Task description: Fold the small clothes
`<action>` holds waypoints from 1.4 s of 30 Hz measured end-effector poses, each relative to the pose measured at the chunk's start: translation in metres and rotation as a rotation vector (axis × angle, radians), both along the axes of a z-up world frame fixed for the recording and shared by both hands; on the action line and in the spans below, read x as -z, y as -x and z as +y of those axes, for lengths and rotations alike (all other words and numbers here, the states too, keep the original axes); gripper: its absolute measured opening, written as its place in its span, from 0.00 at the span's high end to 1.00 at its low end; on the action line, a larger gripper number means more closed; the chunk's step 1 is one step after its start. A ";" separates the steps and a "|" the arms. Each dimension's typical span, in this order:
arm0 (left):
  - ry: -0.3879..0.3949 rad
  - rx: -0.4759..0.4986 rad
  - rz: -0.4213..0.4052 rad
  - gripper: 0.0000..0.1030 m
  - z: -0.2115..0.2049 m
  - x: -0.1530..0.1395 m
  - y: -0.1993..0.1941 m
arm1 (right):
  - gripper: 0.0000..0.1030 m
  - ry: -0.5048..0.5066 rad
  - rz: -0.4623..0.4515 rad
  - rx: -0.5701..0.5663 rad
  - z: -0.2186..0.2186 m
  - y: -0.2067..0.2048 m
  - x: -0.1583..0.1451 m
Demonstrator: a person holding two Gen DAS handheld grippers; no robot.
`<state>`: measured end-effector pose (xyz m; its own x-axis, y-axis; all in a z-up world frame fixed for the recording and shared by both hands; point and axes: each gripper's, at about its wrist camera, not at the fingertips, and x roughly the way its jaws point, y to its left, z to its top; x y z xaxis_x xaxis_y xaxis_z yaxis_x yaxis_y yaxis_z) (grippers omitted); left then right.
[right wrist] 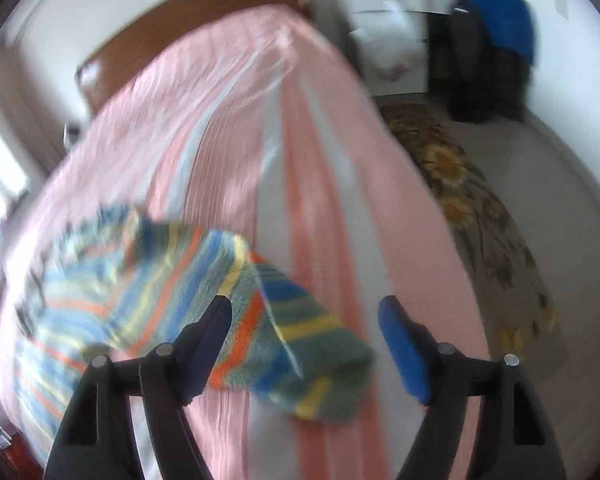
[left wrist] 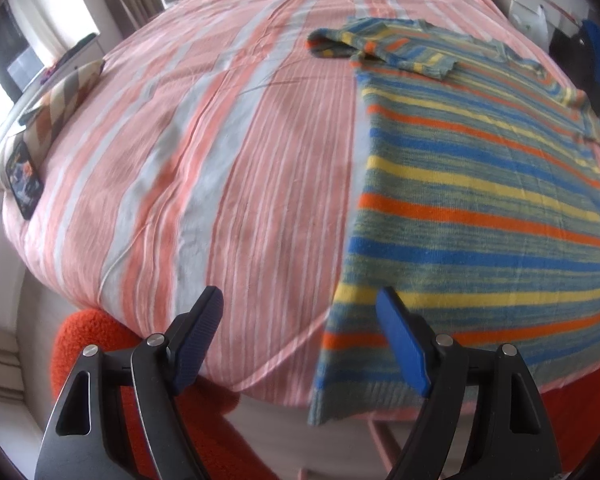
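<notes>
Tilting steeply down over the bed (left wrist: 228,160), left gripper (left wrist: 300,300) and right gripper (right wrist: 304,308) both spread, empty; striped sweater (left wrist: 480,184) lies beneath.

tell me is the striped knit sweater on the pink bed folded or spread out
Mostly spread: the striped knit sweater lies flat on the pink striped bedsheet, with only one sleeve folded across the top.

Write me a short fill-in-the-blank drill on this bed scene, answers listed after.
1. The striped sweater lies on a bed cover striped pink and ____.
2. The left gripper has its jaws ____, with nothing between them.
3. Neither gripper is holding the sweater: the right gripper has ____ jaws too.
4. On the floor beside the bed lies a rug patterned with ____.

Answers: white; open; open; flowers
</notes>
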<state>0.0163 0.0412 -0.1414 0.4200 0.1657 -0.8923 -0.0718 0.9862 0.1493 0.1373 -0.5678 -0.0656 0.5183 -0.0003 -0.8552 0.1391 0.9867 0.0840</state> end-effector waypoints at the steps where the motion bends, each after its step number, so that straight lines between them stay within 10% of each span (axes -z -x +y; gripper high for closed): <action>1: -0.007 -0.001 0.003 0.21 0.000 0.001 0.000 | 0.95 0.023 0.037 -0.012 0.004 -0.009 0.009; 10: -0.013 -0.011 0.033 0.21 0.000 0.006 -0.003 | 0.93 -0.191 0.086 0.312 -0.058 -0.011 0.048; 17: -0.002 0.005 0.031 0.21 -0.007 0.007 -0.003 | 0.83 -0.275 -0.021 0.469 -0.087 0.056 0.010; 21: 0.026 0.012 0.044 0.21 -0.014 0.011 -0.007 | 0.81 -0.598 -0.002 0.468 -0.084 0.092 0.016; 24: 0.035 0.028 0.047 0.21 -0.022 0.008 -0.009 | 0.48 -0.805 -0.014 0.531 -0.076 0.102 0.046; 27: 0.020 0.047 0.027 0.21 -0.028 0.000 -0.005 | 0.49 -0.875 -0.123 0.606 -0.076 0.095 0.062; 29: -0.002 0.049 0.013 0.21 -0.027 -0.005 -0.002 | 0.87 -0.920 -0.165 0.593 -0.075 0.087 0.071; 33: -0.029 0.017 -0.011 0.21 -0.014 -0.012 0.002 | 0.96 -0.650 -0.161 0.634 -0.063 0.102 0.040; 40: -0.055 0.075 -0.057 0.21 -0.014 -0.027 -0.026 | 0.95 -0.500 -0.076 0.637 -0.049 0.099 0.043; 42: -0.076 0.123 -0.137 0.21 -0.019 -0.051 -0.043 | 0.76 -0.390 -0.077 0.598 -0.042 0.097 0.029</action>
